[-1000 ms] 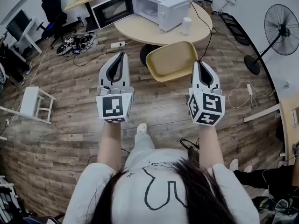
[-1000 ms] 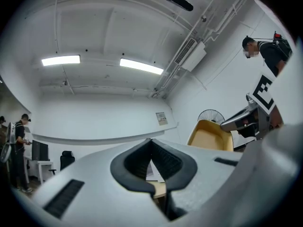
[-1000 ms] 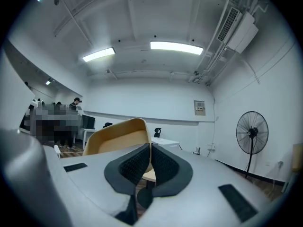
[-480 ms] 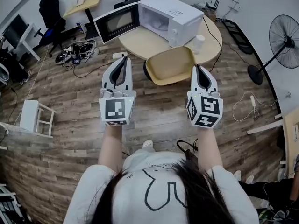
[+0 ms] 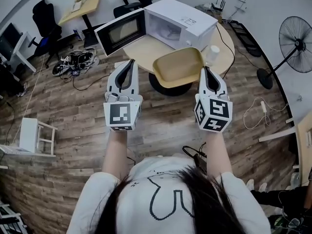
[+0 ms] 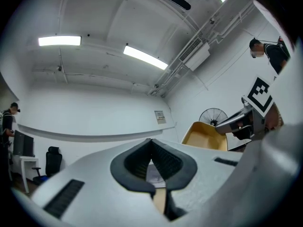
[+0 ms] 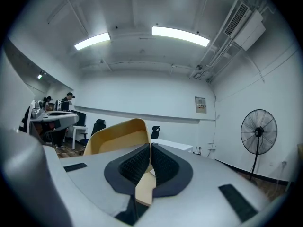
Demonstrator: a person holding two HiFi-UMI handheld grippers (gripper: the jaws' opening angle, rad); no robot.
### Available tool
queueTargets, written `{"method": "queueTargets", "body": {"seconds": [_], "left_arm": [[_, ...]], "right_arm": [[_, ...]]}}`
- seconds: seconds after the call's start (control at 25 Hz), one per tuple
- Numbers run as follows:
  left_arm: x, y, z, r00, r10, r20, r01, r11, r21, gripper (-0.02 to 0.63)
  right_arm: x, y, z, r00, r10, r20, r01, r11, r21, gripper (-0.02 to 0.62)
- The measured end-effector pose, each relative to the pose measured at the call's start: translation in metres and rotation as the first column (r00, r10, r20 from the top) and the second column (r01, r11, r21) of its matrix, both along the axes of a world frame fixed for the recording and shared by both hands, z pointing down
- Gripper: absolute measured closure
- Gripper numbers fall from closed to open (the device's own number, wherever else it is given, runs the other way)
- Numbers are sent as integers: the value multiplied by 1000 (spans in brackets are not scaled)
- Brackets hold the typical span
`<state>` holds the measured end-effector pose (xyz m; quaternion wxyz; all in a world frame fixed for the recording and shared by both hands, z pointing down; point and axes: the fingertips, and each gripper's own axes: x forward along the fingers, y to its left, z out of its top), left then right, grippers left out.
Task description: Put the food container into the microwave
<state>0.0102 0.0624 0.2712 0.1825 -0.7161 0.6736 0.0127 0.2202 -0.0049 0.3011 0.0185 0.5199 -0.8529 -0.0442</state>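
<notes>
The yellow food container (image 5: 178, 67) hangs tilted in the air, just before the round table (image 5: 141, 45). My right gripper (image 5: 204, 70) is shut on its right rim; in the right gripper view the container's wall (image 7: 116, 134) rises left of the closed jaws (image 7: 150, 145). The white microwave (image 5: 183, 18) stands on the table with its door (image 5: 119, 31) swung open to the left and its cavity facing me. My left gripper (image 5: 129, 63) is shut and holds nothing, left of the container and apart from it. The left gripper view shows its closed jaws (image 6: 151, 143) and the container (image 6: 203, 136) at right.
A white cup (image 5: 213, 52) stands on the table right of the microwave. A floor fan (image 5: 296, 38) is at the far right. Office chairs (image 5: 46, 16) and desks stand at the back left, cables (image 5: 78, 57) lie on the wood floor, and a white stool (image 5: 34, 133) is at left.
Both grippers and the container have come closer to the table and microwave. The container now overlaps the table's near edge in the head view. Both grippers stay as they were.
</notes>
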Motion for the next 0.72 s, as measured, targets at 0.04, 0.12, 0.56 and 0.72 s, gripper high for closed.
{"method": "queueTargets", "body": {"seconds": [0.04, 0.12, 0.56, 0.72], "left_arm": [[-6, -3, 1, 1000, -3, -4, 3, 1000, -3, 598], [-16, -9, 2, 1000, -8, -9, 8, 1000, -9, 598], [-52, -58, 16, 999, -24, -21, 24, 999, -34, 598], [-65, -88, 19, 1000, -18, 2, 18, 999, -41, 598]], "right_arm": [[-5, -3, 0, 1000, -1, -4, 1, 1000, 0, 560], [-15, -9, 1, 1000, -6, -12, 6, 1000, -4, 560], [-48, -64, 22, 1000, 5, -18, -6, 999, -47, 560], [-68, -95, 27, 1000, -7, -2, 7, 999, -51, 560]]}}
